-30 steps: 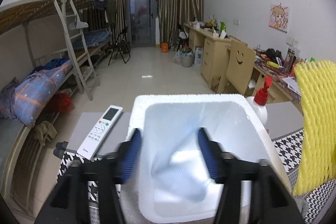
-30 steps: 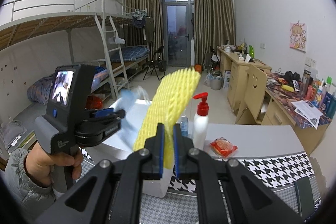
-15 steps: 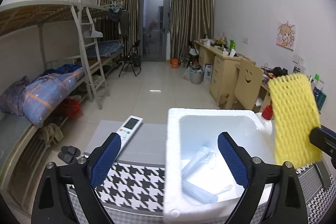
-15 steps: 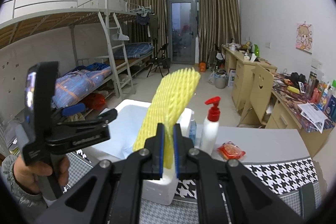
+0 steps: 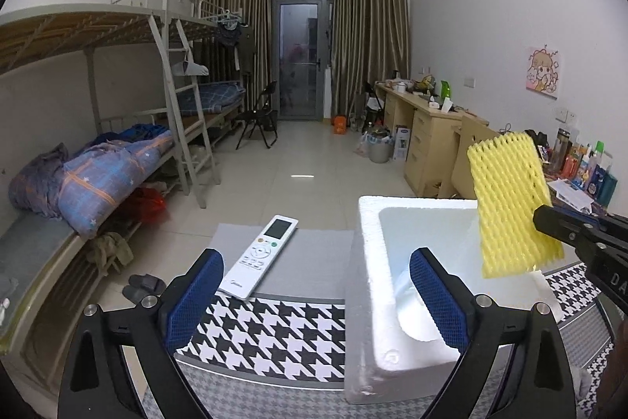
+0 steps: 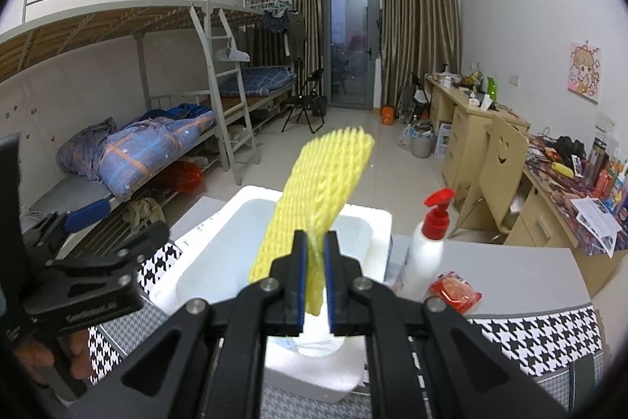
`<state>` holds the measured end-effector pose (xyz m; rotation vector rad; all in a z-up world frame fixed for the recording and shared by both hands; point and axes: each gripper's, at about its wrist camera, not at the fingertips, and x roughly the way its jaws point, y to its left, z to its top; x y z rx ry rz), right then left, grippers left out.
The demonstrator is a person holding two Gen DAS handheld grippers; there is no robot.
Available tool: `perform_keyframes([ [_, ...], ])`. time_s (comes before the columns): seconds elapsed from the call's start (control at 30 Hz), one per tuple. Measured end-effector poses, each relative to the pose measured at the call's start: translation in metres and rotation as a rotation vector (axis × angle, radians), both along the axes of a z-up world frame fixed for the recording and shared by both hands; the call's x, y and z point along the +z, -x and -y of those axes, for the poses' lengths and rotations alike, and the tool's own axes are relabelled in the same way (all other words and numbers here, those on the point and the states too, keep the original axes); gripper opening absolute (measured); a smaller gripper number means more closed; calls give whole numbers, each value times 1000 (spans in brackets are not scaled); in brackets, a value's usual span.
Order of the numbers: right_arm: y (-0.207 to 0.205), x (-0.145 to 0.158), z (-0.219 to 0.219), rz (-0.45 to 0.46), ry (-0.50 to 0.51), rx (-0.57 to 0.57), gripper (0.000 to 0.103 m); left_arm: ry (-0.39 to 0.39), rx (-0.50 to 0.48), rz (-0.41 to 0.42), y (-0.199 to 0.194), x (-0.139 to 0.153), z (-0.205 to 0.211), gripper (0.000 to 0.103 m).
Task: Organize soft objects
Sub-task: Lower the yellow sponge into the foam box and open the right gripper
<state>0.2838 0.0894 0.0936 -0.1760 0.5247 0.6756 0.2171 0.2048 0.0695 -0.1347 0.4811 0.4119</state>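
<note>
So the right claw [image 6: 314,281] is clamped tight on one yellow foam net sleeve [image 6: 320,199], the squishy mesh kind with a ribbed, woven-looking texture. It's pinched near its lower end and sticks up toward the middle of the right wrist frame, right over the white foam box [image 6: 274,262]. That box is chunky styrofoam, rectangular with a rounded hollow inside, sitting on the surface [image 6: 530,273], which is smooth grey with a black-and-white houndstooth cloth [image 5: 274,332] along the near edge.

The left claw [image 5: 314,301] is spread wide with nothing between its two blue rubbery pads [image 5: 196,301]; in its own view it's low center, straddling the box's left wall.

Other bits: one white plastic remote [image 5: 259,256], flat and long, left of the box. One white pump bottle [image 6: 428,258] with a red top right of the box, plus one small red shiny packet [image 6: 455,291] beside it.
</note>
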Motion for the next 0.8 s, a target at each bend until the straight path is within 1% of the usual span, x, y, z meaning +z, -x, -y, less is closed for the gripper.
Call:
perform_keyframes([
  [0.3,-10,-11,-14,-38,32,1,10,9,6,21,6,1,-8,96],
  [0.43,-15,-13,-18,-47,38,1,10,12,14,13,8,-4,-11,96],
  [0.57,-20,-18,-23,-80,50,12,12,20,20,7,9,-7,-14,96],
  [0.63,-21,-20,-25,-97,54,14,17,19,23,8,11,-8,-15,96],
  [0.67,-23,-22,-26,-107,57,15,25,19,23,8,11,-8,-16,96],
  [0.7,-24,-24,-26,-112,60,14,36,20,23,7,12,-8,-17,96],
  [0.73,-25,-25,-27,-116,59,14,42,21,23,7,12,-8,-17,96],
  [0.77,-24,-26,-27,-117,57,16,52,22,25,7,13,-8,-19,96],
  [0.8,-23,-26,-27,-116,57,22,57,24,28,7,13,-8,-19,96],
])
